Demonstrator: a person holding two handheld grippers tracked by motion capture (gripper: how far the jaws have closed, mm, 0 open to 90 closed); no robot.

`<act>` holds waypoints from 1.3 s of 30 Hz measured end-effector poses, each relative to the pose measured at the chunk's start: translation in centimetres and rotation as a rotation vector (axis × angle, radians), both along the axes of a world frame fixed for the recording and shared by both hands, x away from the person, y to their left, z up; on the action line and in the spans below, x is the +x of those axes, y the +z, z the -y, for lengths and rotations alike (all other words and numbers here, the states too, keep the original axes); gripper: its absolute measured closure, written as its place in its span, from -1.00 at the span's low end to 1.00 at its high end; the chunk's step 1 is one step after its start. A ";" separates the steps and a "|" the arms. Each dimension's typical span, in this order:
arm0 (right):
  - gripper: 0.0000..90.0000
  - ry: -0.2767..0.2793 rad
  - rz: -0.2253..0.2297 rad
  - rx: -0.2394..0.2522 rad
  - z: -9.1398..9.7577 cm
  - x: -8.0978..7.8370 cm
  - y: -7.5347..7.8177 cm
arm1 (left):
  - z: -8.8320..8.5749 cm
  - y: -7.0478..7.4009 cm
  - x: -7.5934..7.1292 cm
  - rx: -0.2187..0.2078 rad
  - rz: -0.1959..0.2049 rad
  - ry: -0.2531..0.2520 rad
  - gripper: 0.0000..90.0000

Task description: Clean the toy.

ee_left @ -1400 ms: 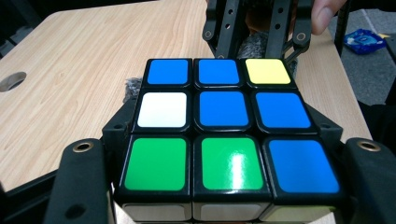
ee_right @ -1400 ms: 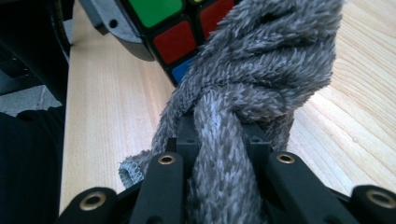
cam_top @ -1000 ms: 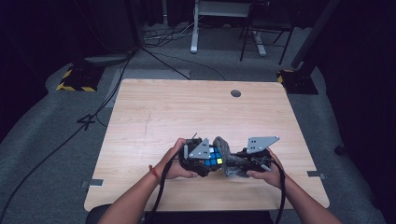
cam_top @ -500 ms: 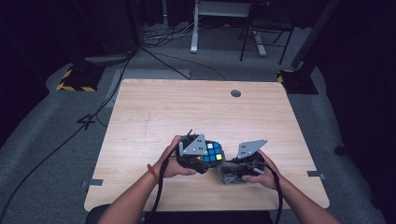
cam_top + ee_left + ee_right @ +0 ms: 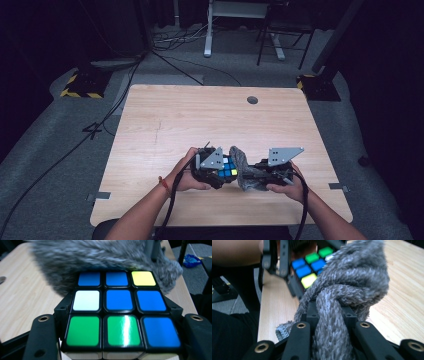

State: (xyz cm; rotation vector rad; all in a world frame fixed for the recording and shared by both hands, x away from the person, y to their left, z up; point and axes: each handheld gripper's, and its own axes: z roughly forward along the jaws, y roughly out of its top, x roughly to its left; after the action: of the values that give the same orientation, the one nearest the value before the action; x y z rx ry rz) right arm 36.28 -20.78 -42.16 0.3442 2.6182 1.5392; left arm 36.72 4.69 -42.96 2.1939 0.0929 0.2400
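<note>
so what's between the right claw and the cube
A grey cloth, bunched in the right claw, lies against the puzzle cube held in the left claw. The high view shows it; the right gripper view shows the cloth in front of the cube.

Cube [image 5: 120, 315] — far edge under cloth [image 5: 105, 257]

A light wooden table [image 5: 190, 120] carries a round grommet hole [image 5: 252, 100] at about one o'clock. Beyond it — yellow-black striped blocks [image 5: 80, 86] at ten o'clock, white desk legs [image 5: 207, 30] at twelve.
</note>
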 end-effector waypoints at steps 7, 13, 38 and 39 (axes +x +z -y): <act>0.67 -0.029 0.034 0.007 -0.3 -0.3 0.3 | 0.6 -0.3 -0.2 0.022 -0.014 -0.024 -0.27; 0.67 -0.021 0.052 0.009 -0.8 -0.8 0.7 | 1.3 -0.7 -0.5 0.071 -0.001 -0.036 -0.27; 0.67 -0.037 0.012 -0.052 -0.3 0.1 -0.2 | 0.3 0.5 -0.1 0.017 0.018 -0.001 -0.26; 0.67 -0.036 0.019 -0.048 -0.4 -0.1 -0.1 | 0.4 0.3 -0.2 0.027 0.021 0.001 -0.26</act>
State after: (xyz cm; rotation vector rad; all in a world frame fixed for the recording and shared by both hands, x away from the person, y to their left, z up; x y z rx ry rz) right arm 36.22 -20.39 -42.24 0.3690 2.6148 1.4593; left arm 36.49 4.25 -42.66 2.2172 0.0792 0.2664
